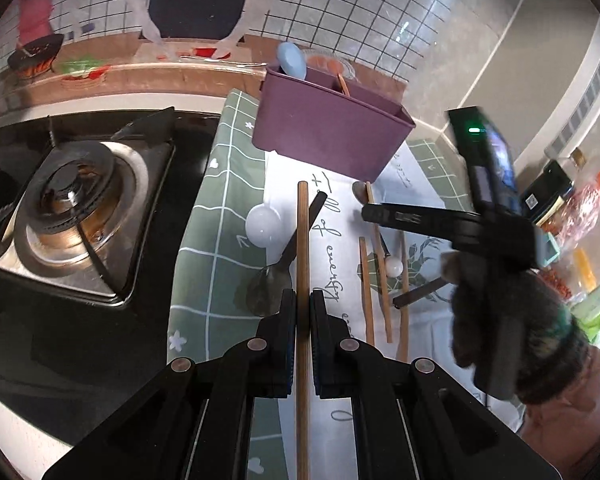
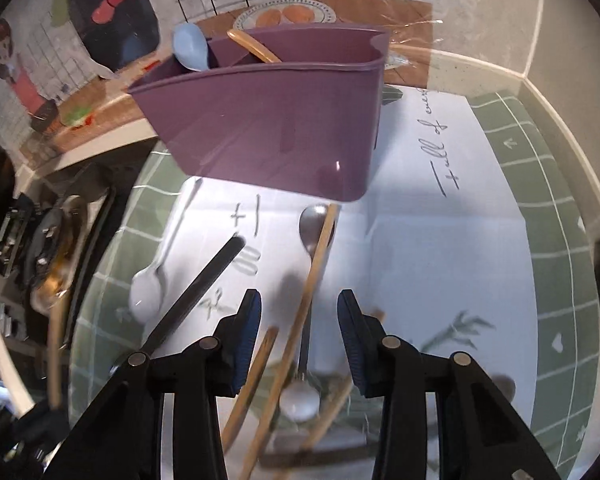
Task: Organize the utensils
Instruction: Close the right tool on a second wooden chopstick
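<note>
Chopsticks (image 1: 366, 284) and spoons lie loose on the tabletop (image 1: 204, 240) before the purple caddy (image 1: 328, 136), while the left tongs (image 1: 302, 300) clench one chopstick (image 1: 302, 240) and the right tongs (image 2: 298, 308) hang released over the pile.

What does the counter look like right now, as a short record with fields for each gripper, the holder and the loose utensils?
left gripper: shut on a wooden chopstick, lifted above the mat
right gripper: open, nothing pressed between the pads, above loose chopsticks and a metal spoon
holder: purple caddy at the back of the green mat, divided, holding a blue spoon and a wooden utensil
loose utensils: white spoon, black-handled spoon, several chopsticks
beside mat: gas burner
</note>
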`<state>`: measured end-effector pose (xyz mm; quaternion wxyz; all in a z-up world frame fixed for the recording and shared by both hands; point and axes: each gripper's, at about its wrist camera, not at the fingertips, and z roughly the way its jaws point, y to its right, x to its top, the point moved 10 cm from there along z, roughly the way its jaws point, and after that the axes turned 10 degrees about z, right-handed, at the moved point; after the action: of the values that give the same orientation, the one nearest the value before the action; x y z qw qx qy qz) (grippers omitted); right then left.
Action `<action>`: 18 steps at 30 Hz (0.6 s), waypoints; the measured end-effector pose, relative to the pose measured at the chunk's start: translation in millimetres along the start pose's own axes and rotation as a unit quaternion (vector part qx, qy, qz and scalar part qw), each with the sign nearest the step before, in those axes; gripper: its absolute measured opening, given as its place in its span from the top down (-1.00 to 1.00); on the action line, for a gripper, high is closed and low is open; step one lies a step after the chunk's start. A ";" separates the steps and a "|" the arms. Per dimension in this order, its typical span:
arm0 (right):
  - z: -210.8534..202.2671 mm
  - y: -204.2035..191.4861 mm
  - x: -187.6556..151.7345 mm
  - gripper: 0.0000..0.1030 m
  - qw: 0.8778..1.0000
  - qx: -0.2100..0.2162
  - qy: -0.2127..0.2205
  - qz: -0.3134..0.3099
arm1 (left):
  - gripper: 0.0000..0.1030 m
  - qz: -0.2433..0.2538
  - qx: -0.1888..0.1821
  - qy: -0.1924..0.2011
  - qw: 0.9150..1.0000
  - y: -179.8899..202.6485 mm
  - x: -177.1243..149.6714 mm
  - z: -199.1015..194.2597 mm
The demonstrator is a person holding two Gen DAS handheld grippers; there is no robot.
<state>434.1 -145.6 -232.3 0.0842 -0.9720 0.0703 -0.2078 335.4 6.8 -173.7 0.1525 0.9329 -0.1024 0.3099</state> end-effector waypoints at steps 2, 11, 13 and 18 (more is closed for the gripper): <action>9.9 1.5 2.5 0.32 1.000 -0.014 -0.008 0.003 | 0.87 -0.005 -0.001 0.001 1.000 -2.6 -2.2 -3.7; 12.3 -3.0 -3.2 0.82 0.999 -0.005 -0.022 -0.024 | 0.87 -0.015 -0.004 0.001 1.000 -5.0 -6.0 -9.6; 2.8 -3.8 -6.8 0.83 0.999 0.003 -0.017 -0.032 | 0.87 -0.014 -0.007 0.002 1.000 -3.2 -5.4 -9.0; -35.7 -0.6 -15.4 0.85 0.999 0.033 0.003 -0.042 | 0.87 -0.016 -0.024 0.000 1.000 2.6 -2.7 -5.8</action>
<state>405.5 -147.2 -206.1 0.1072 -0.9701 0.0232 -0.2163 329.4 6.7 -170.4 0.1802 0.9304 -0.0947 0.3049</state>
